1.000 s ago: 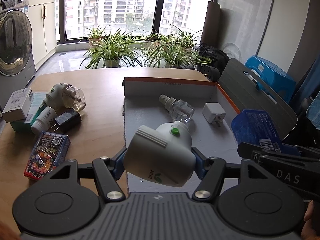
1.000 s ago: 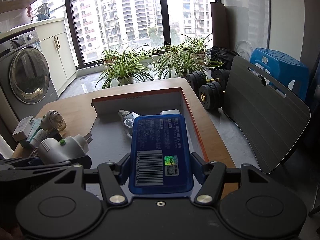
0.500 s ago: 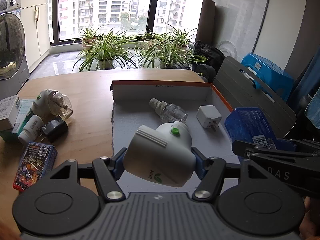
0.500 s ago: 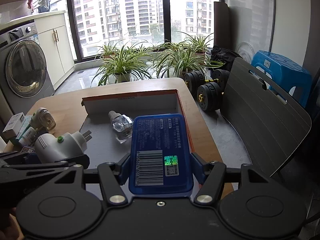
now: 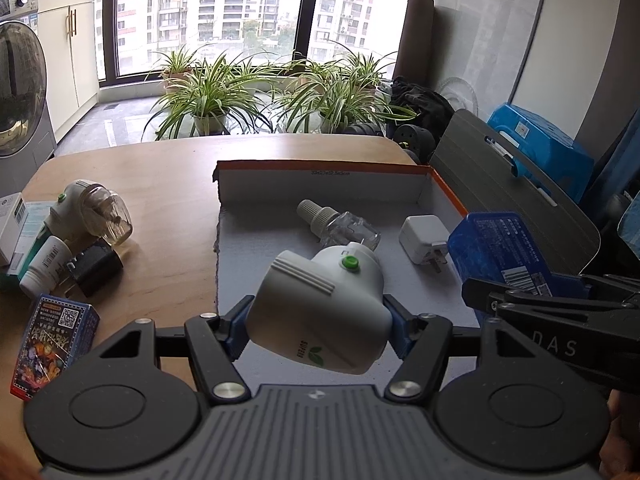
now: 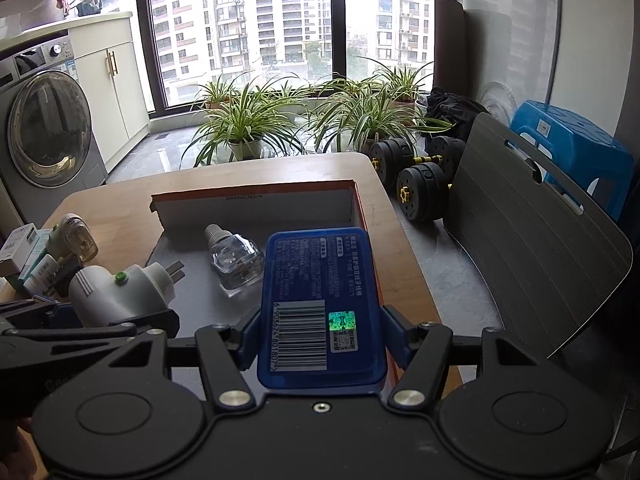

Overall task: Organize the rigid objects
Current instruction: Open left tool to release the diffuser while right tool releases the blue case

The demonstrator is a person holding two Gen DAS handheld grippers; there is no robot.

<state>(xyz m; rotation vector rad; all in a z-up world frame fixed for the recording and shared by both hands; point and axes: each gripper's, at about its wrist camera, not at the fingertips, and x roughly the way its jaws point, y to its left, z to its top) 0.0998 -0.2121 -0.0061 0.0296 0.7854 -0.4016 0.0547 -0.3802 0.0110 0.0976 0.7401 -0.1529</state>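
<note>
My left gripper (image 5: 316, 330) is shut on a white plug-in vaporizer (image 5: 320, 308) with a green button, held above the near part of an open cardboard box (image 5: 320, 176). My right gripper (image 6: 322, 338) is shut on a blue plastic case (image 6: 322, 304) with a barcode, above the box's right side; the case also shows in the left wrist view (image 5: 500, 252). Inside the box lie a clear refill bottle (image 5: 340, 226) and a white charger plug (image 5: 426, 238). The vaporizer also shows in the right wrist view (image 6: 120, 294).
On the wooden table (image 5: 168, 184) left of the box lie another vaporizer with an amber bottle (image 5: 92, 216), a black adapter (image 5: 94, 268), a small white bottle (image 5: 42, 266), white boxes (image 5: 12, 220) and a card pack (image 5: 52, 344). A grey board (image 6: 532, 216) and dumbbells (image 6: 420, 184) stand to the right.
Both grippers have drawn back and risen slightly, so the box and table items look farther away. Both still hold their objects.
</note>
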